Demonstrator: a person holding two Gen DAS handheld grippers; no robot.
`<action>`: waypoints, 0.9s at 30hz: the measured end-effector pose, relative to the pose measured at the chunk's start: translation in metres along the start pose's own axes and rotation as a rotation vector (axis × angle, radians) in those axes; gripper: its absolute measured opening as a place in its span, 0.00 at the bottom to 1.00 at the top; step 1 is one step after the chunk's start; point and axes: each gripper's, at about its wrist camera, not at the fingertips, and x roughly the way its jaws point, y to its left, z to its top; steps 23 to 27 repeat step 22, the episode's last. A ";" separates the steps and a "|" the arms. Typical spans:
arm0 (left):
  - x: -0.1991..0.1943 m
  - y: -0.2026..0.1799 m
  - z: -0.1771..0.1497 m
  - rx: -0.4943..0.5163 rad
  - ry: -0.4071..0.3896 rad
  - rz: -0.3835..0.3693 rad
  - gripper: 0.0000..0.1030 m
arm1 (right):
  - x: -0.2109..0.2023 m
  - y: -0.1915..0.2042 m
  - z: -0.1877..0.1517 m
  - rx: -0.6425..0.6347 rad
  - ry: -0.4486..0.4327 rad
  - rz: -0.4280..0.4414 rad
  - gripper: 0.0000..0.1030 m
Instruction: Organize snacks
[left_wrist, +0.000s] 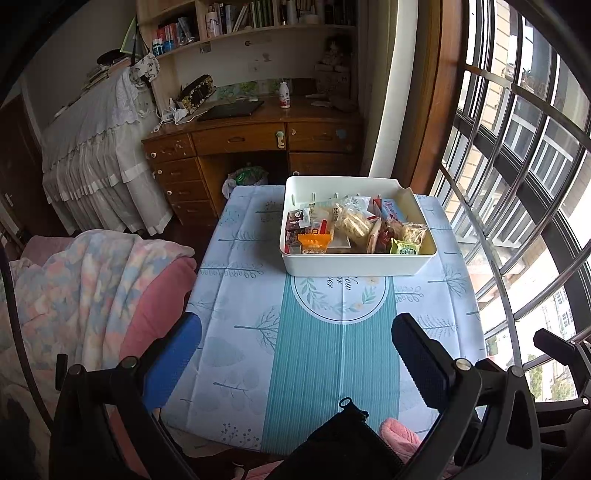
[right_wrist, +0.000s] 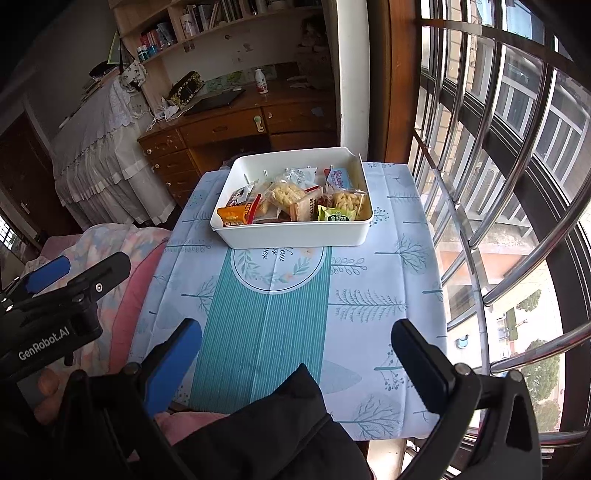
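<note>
A white plastic bin (left_wrist: 354, 264) sits on the far half of a tabletop (left_wrist: 236, 354) covered in a pale blue cloth printed with trees, toward twelve o'clock from both cameras. Wrapped snacks (left_wrist: 351, 225) are heaped loosely inside it: an orange oat bar packet (right_wrist: 232, 216) at the near left, clear bags of puffed rice cakes (right_wrist: 286, 194) in the middle, a small green pouch (right_wrist: 336, 214) at the near right. The left tongs (left_wrist: 295, 354) and right tongs (right_wrist: 295, 354) hover over the near edge, both spread wide and holding nothing. The packets look light, crinkly and slippery, and the rice cakes likely crush easily, so a gentle pinch on a sealed end seam seems safest.
</note>
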 end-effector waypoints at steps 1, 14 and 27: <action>0.000 0.000 0.000 0.000 0.000 -0.001 0.99 | 0.000 -0.001 0.000 -0.001 0.000 0.001 1.00; 0.000 -0.001 0.001 0.004 0.003 -0.001 0.99 | 0.000 0.000 0.001 -0.001 0.002 0.000 1.00; 0.003 0.001 0.003 0.007 0.006 -0.002 0.99 | 0.002 -0.002 0.002 -0.002 0.006 0.001 1.00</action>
